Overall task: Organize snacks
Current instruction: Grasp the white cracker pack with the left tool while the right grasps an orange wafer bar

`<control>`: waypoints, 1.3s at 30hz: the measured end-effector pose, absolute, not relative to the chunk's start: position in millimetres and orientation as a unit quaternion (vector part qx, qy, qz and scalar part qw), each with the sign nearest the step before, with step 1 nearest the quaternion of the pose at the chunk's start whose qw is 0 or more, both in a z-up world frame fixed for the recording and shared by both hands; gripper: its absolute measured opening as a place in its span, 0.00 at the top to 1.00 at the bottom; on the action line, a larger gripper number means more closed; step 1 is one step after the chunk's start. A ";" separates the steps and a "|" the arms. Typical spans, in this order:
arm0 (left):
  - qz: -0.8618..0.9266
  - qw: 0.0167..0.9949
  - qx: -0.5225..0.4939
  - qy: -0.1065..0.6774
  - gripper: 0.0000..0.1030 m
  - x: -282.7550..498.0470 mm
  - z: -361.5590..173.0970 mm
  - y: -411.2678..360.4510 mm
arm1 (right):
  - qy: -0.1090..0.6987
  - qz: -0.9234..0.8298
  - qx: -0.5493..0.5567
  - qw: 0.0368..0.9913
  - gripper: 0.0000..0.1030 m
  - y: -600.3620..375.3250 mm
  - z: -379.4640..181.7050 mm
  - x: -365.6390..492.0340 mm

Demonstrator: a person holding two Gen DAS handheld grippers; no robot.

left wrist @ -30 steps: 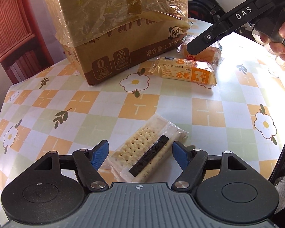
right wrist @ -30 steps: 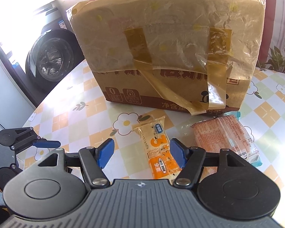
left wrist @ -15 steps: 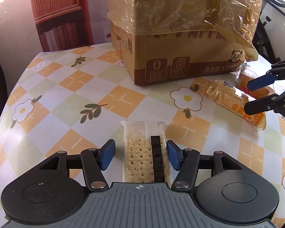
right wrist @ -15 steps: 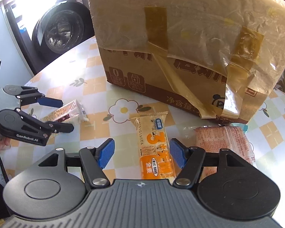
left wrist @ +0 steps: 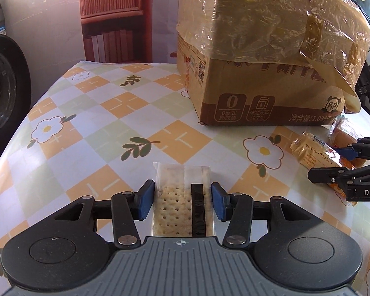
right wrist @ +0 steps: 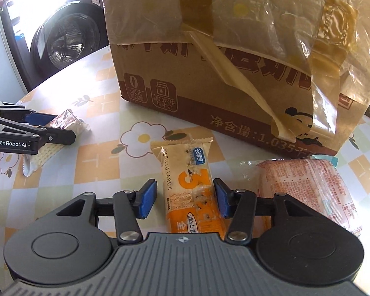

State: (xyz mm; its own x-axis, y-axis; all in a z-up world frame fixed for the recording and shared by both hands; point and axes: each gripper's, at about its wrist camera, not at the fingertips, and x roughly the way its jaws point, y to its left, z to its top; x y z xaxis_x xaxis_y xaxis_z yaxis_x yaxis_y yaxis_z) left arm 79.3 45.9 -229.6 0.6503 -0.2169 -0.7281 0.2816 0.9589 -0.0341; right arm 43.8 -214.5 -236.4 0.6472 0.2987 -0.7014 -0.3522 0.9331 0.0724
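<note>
A clear pack of crackers (left wrist: 175, 197) lies on the flowered table (left wrist: 111, 123). My left gripper (left wrist: 183, 190) straddles it, jaws closing, with both blue pads touching the wrapper's long edges. The right wrist view shows the same pack (right wrist: 46, 151) between the left gripper's (right wrist: 63, 128) fingers. An orange cereal bar (right wrist: 192, 192) lies between the jaws of my right gripper (right wrist: 185, 187), which are closing; the right pad is at the wrapper and a small gap remains at the left pad. In the left wrist view the right gripper (left wrist: 324, 162) sits low over that bar (left wrist: 308, 150).
A large cardboard box (left wrist: 259, 93) wrapped in loose plastic and tape stands at the back of the table. A pink-orange snack packet (right wrist: 305, 185) lies right of the bar, close to the box. A washing machine (right wrist: 64, 37) and a red bookshelf (left wrist: 111, 24) stand beyond the table edge.
My left gripper rolled until the cracker pack lay straight between its jaws, which narrowed onto it. My right gripper sank toward the orange bar and its jaws narrowed around it.
</note>
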 end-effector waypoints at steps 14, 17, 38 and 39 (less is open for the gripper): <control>-0.129 0.910 0.049 0.392 0.50 72.2 -230.0 44.4 | 0.314 0.159 -0.006 0.936 0.51 -220.4 -248.9 22.0; -0.127 0.910 0.050 0.393 0.50 69.9 -229.9 44.0 | 0.311 0.160 -0.006 0.937 0.51 -221.5 -249.1 20.2; -0.141 0.906 0.024 0.399 0.53 53.3 -226.3 42.6 | 0.307 0.163 -0.014 0.937 0.62 -219.8 -250.0 12.6; -0.143 0.905 0.022 0.400 0.53 52.7 -225.6 43.1 | 0.308 0.165 -0.016 0.937 0.63 -219.1 -249.3 12.2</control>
State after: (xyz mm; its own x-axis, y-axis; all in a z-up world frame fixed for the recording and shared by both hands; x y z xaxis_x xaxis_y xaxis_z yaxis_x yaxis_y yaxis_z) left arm 52.7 43.1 -225.6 0.6398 -0.2407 -0.7299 0.2754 0.9584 -0.0746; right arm 12.2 -219.1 -249.3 0.7558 0.2999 -0.5821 -0.3198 0.9448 0.0716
